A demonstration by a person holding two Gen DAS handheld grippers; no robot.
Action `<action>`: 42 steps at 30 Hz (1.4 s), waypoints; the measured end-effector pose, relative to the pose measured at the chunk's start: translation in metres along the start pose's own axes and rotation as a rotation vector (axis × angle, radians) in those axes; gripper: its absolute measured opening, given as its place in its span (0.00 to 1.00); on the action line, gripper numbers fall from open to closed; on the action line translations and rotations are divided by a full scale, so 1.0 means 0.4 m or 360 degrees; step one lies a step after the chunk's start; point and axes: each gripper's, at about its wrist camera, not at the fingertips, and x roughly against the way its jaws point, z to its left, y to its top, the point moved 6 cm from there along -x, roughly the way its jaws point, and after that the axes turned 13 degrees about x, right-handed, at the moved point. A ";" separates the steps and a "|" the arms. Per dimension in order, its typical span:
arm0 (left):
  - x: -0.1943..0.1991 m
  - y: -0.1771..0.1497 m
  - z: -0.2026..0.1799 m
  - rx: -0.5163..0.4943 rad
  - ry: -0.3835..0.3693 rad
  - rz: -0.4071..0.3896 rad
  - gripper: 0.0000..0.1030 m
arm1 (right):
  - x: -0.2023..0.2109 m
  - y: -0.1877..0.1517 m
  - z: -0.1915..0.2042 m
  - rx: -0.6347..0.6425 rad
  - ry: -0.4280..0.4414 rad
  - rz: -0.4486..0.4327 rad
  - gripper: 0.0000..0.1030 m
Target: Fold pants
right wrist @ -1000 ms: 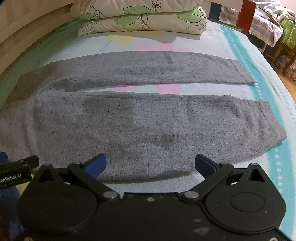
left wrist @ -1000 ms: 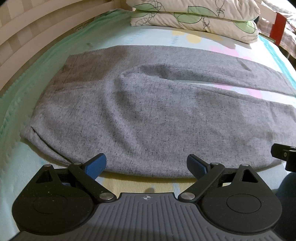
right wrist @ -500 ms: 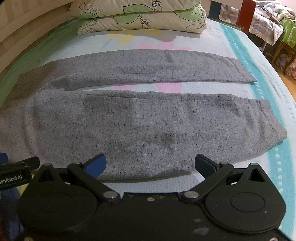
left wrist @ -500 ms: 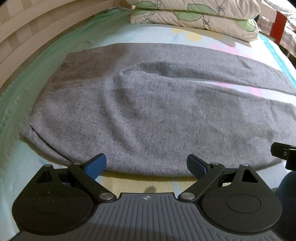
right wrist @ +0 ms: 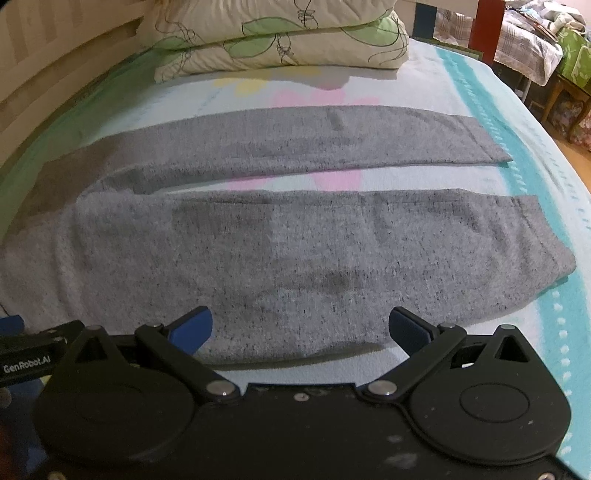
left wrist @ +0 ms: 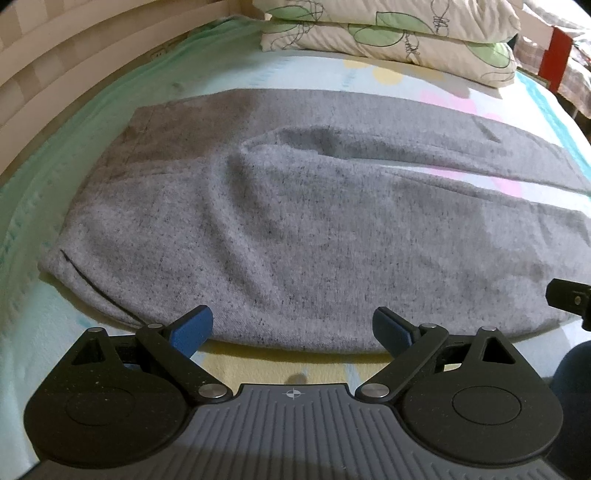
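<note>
Grey knit pants (left wrist: 295, 229) lie flat across the bed, waistband to the left, both legs running right. In the right wrist view the two legs (right wrist: 280, 251) lie side by side with a strip of sheet between them, cuffs at the right. My left gripper (left wrist: 293, 326) is open at the near edge of the hip part, blue fingertips (left wrist: 192, 328) spread over the hem, nothing held. Over the near leg's front edge, my right gripper (right wrist: 301, 326) stands open and holds nothing.
Two leaf-print pillows (left wrist: 399, 33) are stacked at the head of the bed behind the pants. A wooden slatted bed rail (left wrist: 74, 62) runs along the left. The pastel sheet (right wrist: 517, 122) ends at the right bed edge, with furniture (right wrist: 569, 74) beyond.
Both grippers have crept slightly forward and lower toward the near edge of the pants. The pants have not moved; both stay open.
</note>
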 end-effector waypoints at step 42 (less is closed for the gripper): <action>-0.015 0.119 -0.033 -0.0059 0.0046 0.0059 0.85 | 0.029 0.086 -0.094 -0.0027 -0.0127 -0.0240 1.00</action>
